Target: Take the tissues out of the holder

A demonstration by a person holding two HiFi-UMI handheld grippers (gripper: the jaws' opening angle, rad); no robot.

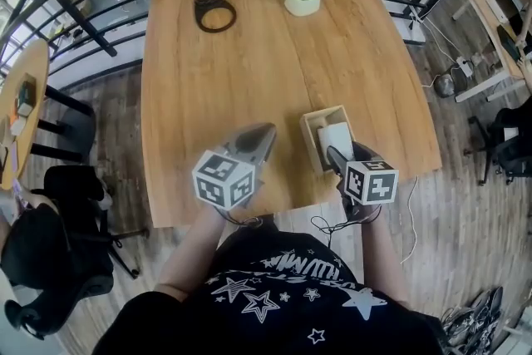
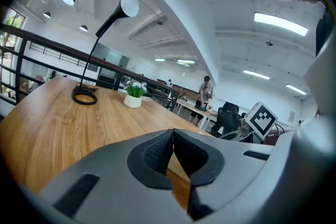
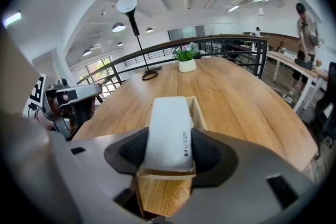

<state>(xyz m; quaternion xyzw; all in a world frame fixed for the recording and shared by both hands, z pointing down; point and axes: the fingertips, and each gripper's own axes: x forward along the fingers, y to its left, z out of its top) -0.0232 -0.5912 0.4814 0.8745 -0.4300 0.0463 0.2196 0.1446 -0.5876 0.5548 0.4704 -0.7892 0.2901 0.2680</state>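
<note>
Jaws of the right gripper [image 3: 169, 150] stand wide apart, their pads pressed on the two long sides of the tissue pack [image 3: 168, 123] near its close end. The white pack lies lengthwise in the wooden holder [image 3: 163, 194] and rises above its rim. The holder's side walls run just below the pads, and its right wall shows beside the pack farther on. The holder sits on the table [image 1: 249, 71] by the near edge, toward the right.

Jaws of the left gripper [image 2: 173, 150] are closed, pad tips meeting, with nothing between them. This gripper is over the near edge just left of the holder, apart from it, and points across the table.

At the table's far end a white pot [image 1: 302, 4] of flowers stands right of centre. A lamp base [image 1: 214, 15] ringed by coiled cable stands to its left, well apart. A black railing [image 1: 87, 22] curves behind the table. An office chair [image 1: 50, 253] stands on the floor at the left. A person [image 3: 304, 26] stands at a desk far off to the right.
</note>
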